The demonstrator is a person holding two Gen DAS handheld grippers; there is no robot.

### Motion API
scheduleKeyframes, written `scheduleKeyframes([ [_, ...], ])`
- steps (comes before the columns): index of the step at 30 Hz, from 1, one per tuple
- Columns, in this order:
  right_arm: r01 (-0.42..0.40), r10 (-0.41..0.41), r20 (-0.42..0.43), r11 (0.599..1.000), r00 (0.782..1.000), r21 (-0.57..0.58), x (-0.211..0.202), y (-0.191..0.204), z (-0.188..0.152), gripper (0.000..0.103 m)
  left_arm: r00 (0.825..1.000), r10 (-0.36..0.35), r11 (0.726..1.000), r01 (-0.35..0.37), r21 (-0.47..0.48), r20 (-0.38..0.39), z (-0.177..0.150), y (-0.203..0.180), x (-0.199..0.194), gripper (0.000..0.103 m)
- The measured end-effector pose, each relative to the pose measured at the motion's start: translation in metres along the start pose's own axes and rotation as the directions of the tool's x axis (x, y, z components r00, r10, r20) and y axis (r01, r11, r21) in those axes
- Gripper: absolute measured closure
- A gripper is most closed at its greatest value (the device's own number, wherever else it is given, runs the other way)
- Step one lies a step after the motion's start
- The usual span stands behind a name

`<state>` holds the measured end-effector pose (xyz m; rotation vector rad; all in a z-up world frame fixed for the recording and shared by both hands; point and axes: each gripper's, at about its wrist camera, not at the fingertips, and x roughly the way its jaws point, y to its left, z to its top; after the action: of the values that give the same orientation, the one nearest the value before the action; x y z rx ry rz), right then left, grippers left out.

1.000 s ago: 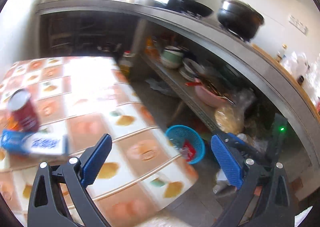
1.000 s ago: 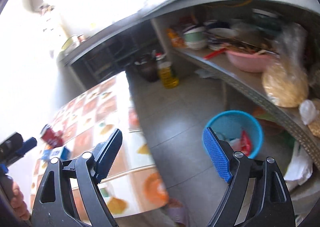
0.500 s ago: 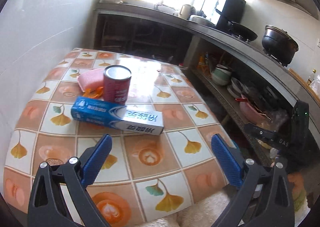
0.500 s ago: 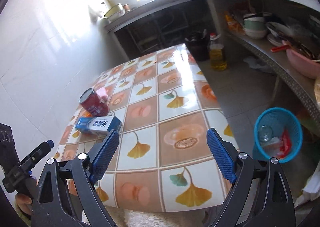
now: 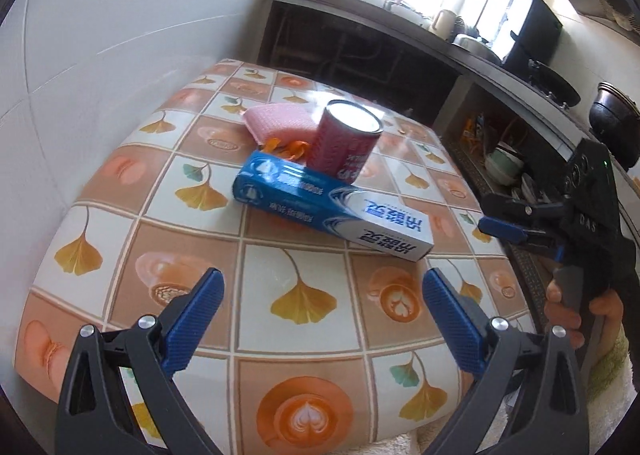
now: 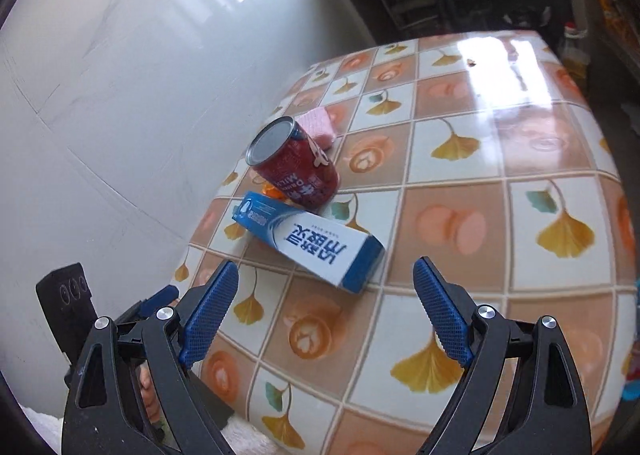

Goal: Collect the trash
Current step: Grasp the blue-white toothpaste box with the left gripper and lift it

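Trash uncollected on tiled bench: pink sponge, red tin can upright, long blue-white carton lying touching it. Left gripper spread, empty; right gripper spread, empty, near carton. All pickups pending.

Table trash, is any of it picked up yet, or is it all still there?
Nothing looks collected. The red can, blue box, pink sponge and orange scraps all lie on the table. Both the left gripper and right gripper are open and empty, facing the box. Everything is left.
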<state>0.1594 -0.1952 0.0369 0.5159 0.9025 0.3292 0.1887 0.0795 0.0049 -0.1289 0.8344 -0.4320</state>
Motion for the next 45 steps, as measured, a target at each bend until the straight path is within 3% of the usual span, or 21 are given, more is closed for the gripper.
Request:
scheduleKeyframes([
  [3,-0.022,0.024,-0.077,0.999,0.997,0.027,0.041,-0.005,0.024,0.028,0.999,0.027,0.999,-0.027,-0.031,-0.017,-0.002,0.013,0.002,0.006],
  [6,-0.007,0.012,-0.151,0.999,0.988,0.031,0.075,-0.009,0.032,0.031,0.999,0.045,0.997,-0.046,-0.06,-0.021,-0.005,0.025,-0.001,0.006],
  [8,-0.025,0.036,-0.211,0.998,0.977,0.055,0.089,-0.012,0.026,0.033,0.998,0.053,0.996,-0.055,-0.071,-0.023,-0.005,0.031,-0.003,0.006],
  [12,-0.134,0.147,-0.252,0.989,0.956,0.067,0.085,0.003,0.005,0.034,0.998,0.054,0.994,-0.055,-0.096,-0.021,-0.001,0.04,-0.007,0.006],
  [15,-0.235,0.248,-0.294,0.969,0.923,0.08,0.082,0.022,-0.017,0.034,0.999,0.044,0.993,-0.046,-0.11,-0.022,0.005,0.041,-0.006,0.006],
  [19,-0.379,0.378,-0.352,0.923,0.856,0.069,0.079,0.056,-0.048,0.034,0.999,0.041,0.992,-0.044,-0.12,-0.022,0.015,0.039,-0.001,0.006],
  [21,-0.412,0.4,-0.362,0.91,0.842,0.046,0.073,0.067,-0.06,0.034,0.998,0.044,0.992,-0.048,-0.116,-0.037,0.02,0.035,0.006,0.006],
  [24,-0.393,0.377,-0.339,0.919,0.862,0.023,0.062,0.069,-0.065,0.033,0.997,0.034,0.995,-0.04,-0.09,-0.067,0.027,0.027,0.022,0.006],
  [27,-0.311,0.304,-0.276,0.95,0.912,0.018,0.041,0.054,-0.069,0.033,0.994,0.031,0.999,-0.034,-0.024,-0.108,0.032,0.011,0.046,0.006],
  [31,-0.26,0.263,-0.199,0.965,0.944,0.041,0.012,0.035,-0.072,0.033,0.982,0.13,0.991,-0.123,0.06,-0.137,0.032,-0.004,0.07,0.006],
  [35,-0.244,0.253,-0.148,0.967,0.956,0.074,-0.006,0.015,-0.068,0.033,0.973,0.146,0.989,-0.139,0.047,-0.181,0.026,-0.004,0.082,0.011],
  [40,-0.246,0.257,-0.115,0.964,0.96,0.103,-0.014,0.0,-0.063,0.033,0.966,0.142,0.99,-0.139,0.029,-0.215,0.019,0.002,0.08,0.038],
  [45,-0.234,0.24,-0.09,0.97,0.967,0.069,-0.012,0.006,-0.046,0.033,0.968,0.151,0.988,-0.147,0.038,-0.198,0.013,0.005,0.066,0.048],
])
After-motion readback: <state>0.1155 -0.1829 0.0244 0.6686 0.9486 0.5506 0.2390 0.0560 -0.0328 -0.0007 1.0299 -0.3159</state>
